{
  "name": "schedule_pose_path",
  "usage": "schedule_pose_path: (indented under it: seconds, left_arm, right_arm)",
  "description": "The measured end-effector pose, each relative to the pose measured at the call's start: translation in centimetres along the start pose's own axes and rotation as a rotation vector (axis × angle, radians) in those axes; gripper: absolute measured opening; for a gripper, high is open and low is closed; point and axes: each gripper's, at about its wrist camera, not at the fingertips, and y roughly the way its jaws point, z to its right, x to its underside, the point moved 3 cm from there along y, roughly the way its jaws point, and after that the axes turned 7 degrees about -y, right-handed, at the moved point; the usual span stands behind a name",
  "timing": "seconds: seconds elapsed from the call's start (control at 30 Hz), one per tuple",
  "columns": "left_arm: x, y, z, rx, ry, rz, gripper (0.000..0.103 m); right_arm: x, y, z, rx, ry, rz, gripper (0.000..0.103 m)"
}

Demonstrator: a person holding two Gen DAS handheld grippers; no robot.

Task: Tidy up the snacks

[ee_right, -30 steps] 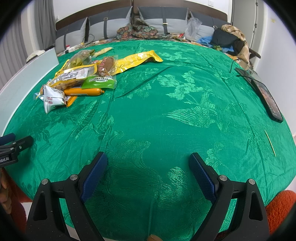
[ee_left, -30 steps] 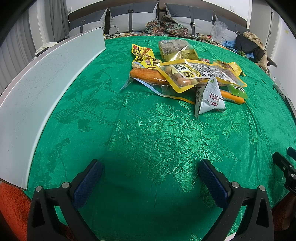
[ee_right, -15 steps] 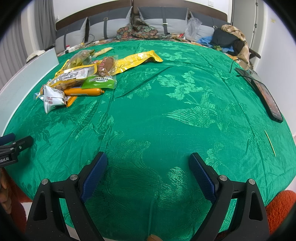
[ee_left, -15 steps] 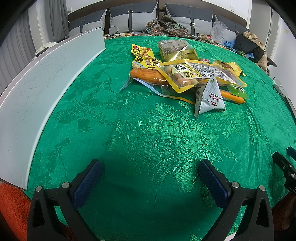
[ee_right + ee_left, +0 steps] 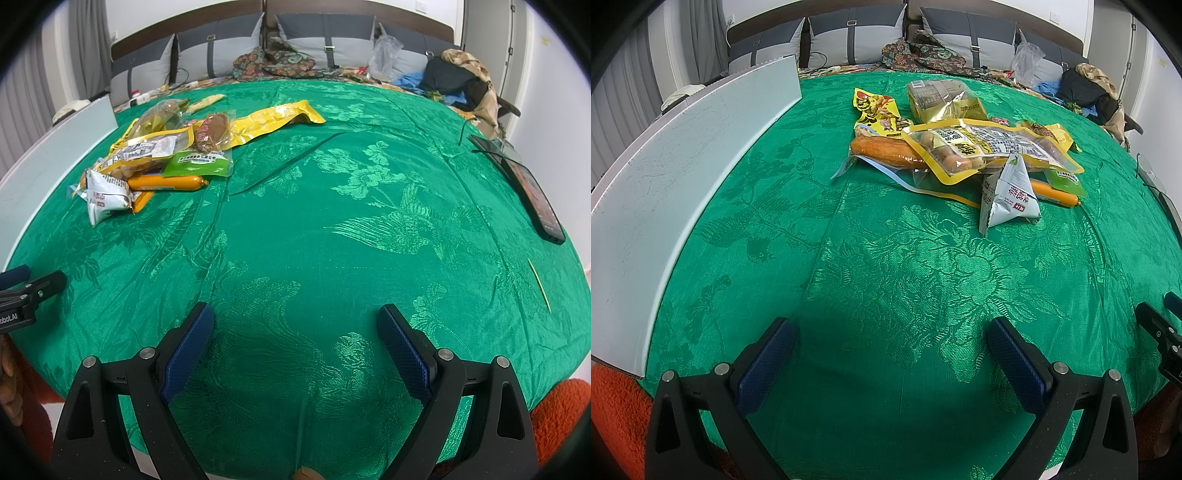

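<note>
A heap of snack packs lies on the green cloth: a silver triangular pack [image 5: 1008,195] nearest, a clear yellow-edged bag [image 5: 990,147], an orange sausage [image 5: 882,151], a yellow cartoon pack [image 5: 875,110] and a gold bag [image 5: 938,98]. The right wrist view shows the same heap at far left, with the silver pack [image 5: 107,195], an orange sausage stick [image 5: 166,182], a green pack [image 5: 197,162] and a long yellow wrapper [image 5: 273,118]. My left gripper [image 5: 890,350] is open and empty, well short of the heap. My right gripper [image 5: 295,336] is open and empty over bare cloth.
A long white board [image 5: 672,173] stands along the cloth's left edge. A dark phone or tablet [image 5: 524,184] and a thin yellow stick [image 5: 538,282] lie at the right. Cushions and clothes are at the back. The green cloth [image 5: 314,229] covers the table.
</note>
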Motion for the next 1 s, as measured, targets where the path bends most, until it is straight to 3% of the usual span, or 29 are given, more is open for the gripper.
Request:
schedule_pose_path:
  seconds: [0.33,0.43,0.57,0.77,1.0]
  left_arm:
    - [0.0,0.0,0.0,0.000,0.000,0.001,0.103]
    - [0.0,0.0,0.1,0.002,0.002,0.005,0.103]
    - [-0.2,-0.1,0.2,0.002,0.000,0.009,0.103]
    - [-0.1,-0.1,0.3,0.002,-0.001,0.011,0.103]
    - [-0.1,-0.1,0.2,-0.001,-0.007,0.009,0.103]
  right_arm:
    - [0.0,0.0,0.0,0.000,0.000,-0.001,0.093]
    - [-0.5,0.2,0.2,-0.007,0.001,-0.050,0.092]
    - [-3.2,1.7,3.5,-0.029,0.111,-0.087,0.092]
    - [-8.9,8.0,10.4,0.077,0.160,-0.136,0.093]
    - [-11.8,10.9,13.9,0.091,0.136,-0.038,0.095]
